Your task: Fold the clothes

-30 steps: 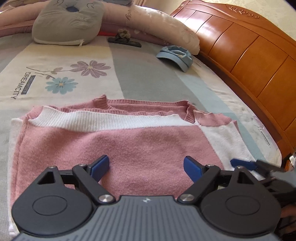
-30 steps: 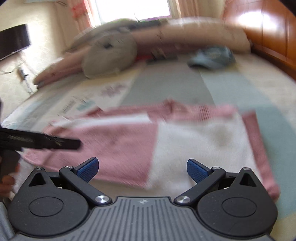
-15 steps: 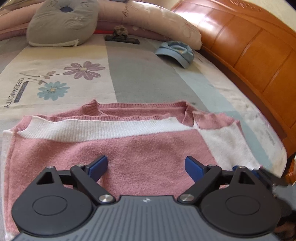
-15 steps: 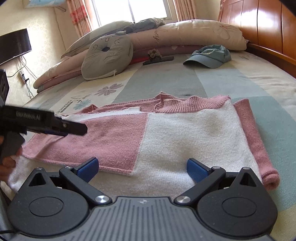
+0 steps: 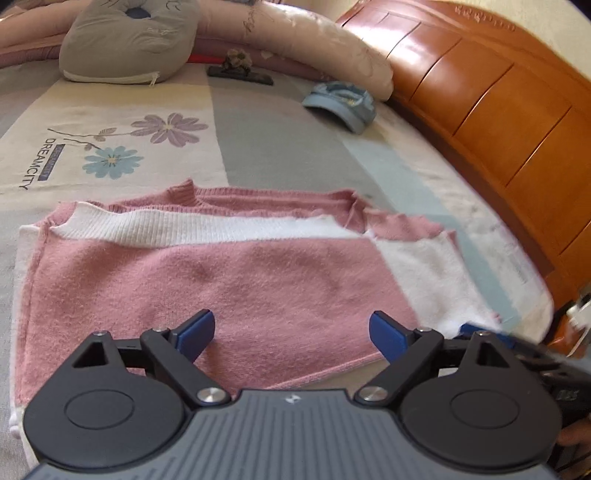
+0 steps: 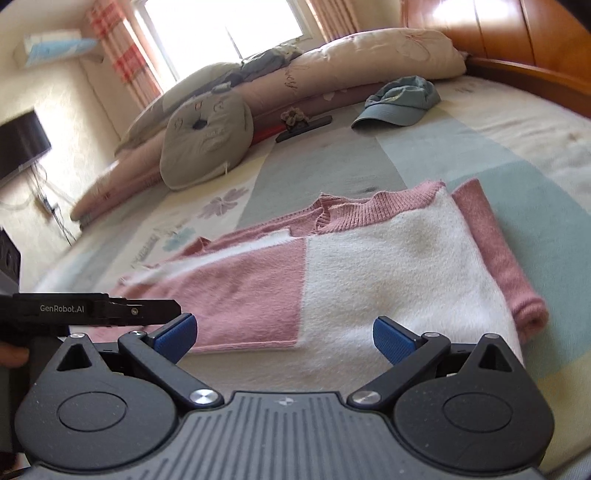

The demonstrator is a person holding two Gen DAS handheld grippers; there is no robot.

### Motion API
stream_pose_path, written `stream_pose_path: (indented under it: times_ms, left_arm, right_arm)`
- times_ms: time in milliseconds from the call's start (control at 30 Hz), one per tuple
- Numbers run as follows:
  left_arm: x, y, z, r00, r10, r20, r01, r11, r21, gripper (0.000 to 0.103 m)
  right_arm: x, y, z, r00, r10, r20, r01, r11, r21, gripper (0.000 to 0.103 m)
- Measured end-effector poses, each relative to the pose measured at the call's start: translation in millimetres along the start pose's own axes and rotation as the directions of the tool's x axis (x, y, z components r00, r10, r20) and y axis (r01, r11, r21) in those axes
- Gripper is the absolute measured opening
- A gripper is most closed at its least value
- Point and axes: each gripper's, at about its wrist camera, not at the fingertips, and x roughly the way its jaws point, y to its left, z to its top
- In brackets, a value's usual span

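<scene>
While both hand-held grippers gape empty over the folded sweater (image 5: 229,280), right view alone shows window (image 6: 221,26), television (image 6: 20,146)

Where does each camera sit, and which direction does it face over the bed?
Left wrist: sits on the left gripper, faces down across the pink and white sweater toward the pillows; its open blue fingers show, the right gripper at the right edge.
Right wrist: sits on the right gripper, faces the sweater's white half and the window; its open fingers show, the left gripper at the left edge.
Shared: sweater, blue cap, grey cushion, wooden headboard.
</scene>
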Motion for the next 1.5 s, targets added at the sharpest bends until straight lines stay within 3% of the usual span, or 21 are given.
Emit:
stream_pose_path:
  times_ms: [133,300,433,633,967,1100,1500]
  left_arm:
    - [-23.3,3.1,1.0,1.000,-0.002,0.019,0.001,1.000,0.020,0.091]
    - [-55.4,27.1,0.9,0.999,-0.021,0.027,0.022,1.000,-0.023,0.091]
    - [-78.9,51.7,-2.3,0.999,0.011,0.050,-0.008,0.999,-0.052,0.091]
    - [-93.9,97.9,-11.1,0.998,0.007,0.070,0.007,0.981,-0.193,0.091]
    - [-70.4,155.4,-36.3,0.998,-0.059,0.017,0.061,0.920,-0.386,0.091]
    - [-55.4,171.6,-39.8,0.991,-0.131,-0.001,0.116,0.886,-0.449,0.091]
    - [-22.1,191.0,-4.8,0.969,-0.245,-0.016,0.214,0.874,-0.436,0.093]
  right_arm:
    - [-8.2,6.2,-0.1,1.000,0.003,-0.007,-0.003,1.000,0.005,0.103]
    - [-20.9,20.0,-3.2,1.000,0.024,-0.002,-0.024,0.999,-0.030,0.103]
    - [-28.2,32.6,-8.4,0.999,0.038,-0.002,-0.038,0.997,-0.065,0.103]
    - [-36.5,47.3,-14.6,0.999,0.048,-0.006,-0.048,0.994,-0.097,0.103]
    - [-38.1,63.2,-21.4,0.999,0.022,-0.035,-0.027,0.988,-0.154,0.103]
    - [-31.0,64.9,-22.4,0.999,0.001,-0.054,-0.010,0.986,-0.169,0.103]
    - [4.0,65.1,-16.9,0.995,-0.046,-0.090,0.029,0.984,-0.177,0.103]
